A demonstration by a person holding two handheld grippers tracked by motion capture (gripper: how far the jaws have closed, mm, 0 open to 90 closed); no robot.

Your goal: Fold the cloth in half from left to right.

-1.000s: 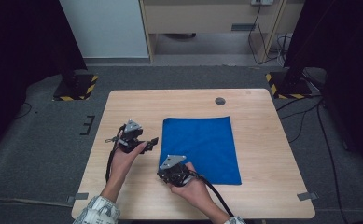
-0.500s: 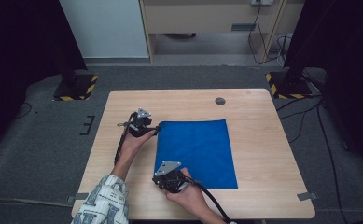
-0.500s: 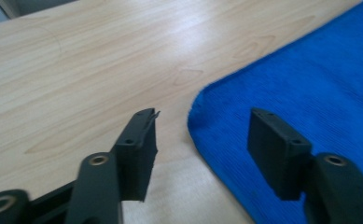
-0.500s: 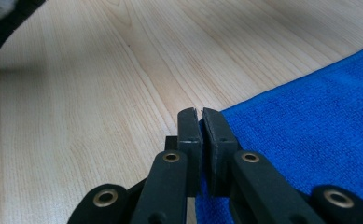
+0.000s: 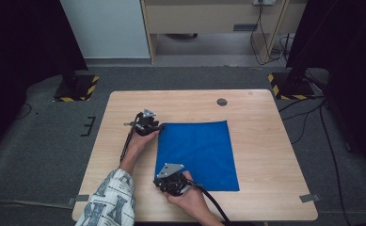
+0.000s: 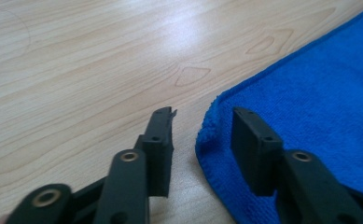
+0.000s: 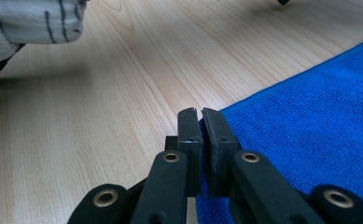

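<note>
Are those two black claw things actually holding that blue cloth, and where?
The right gripper pinches the blue cloth at its near-left corner. The left gripper has been closing around the far-left corner, not yet pressing it.

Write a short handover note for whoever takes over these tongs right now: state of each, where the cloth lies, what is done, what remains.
Right tongs: shut on the near left corner of the blue cloth.
Left tongs: jaws have just been closing and straddle the far left corner, pads not yet pressing.
Cloth: flat on the table.
Done: one corner gripped.
Left: probably close the left tongs on that corner, then lift or fold.
</note>
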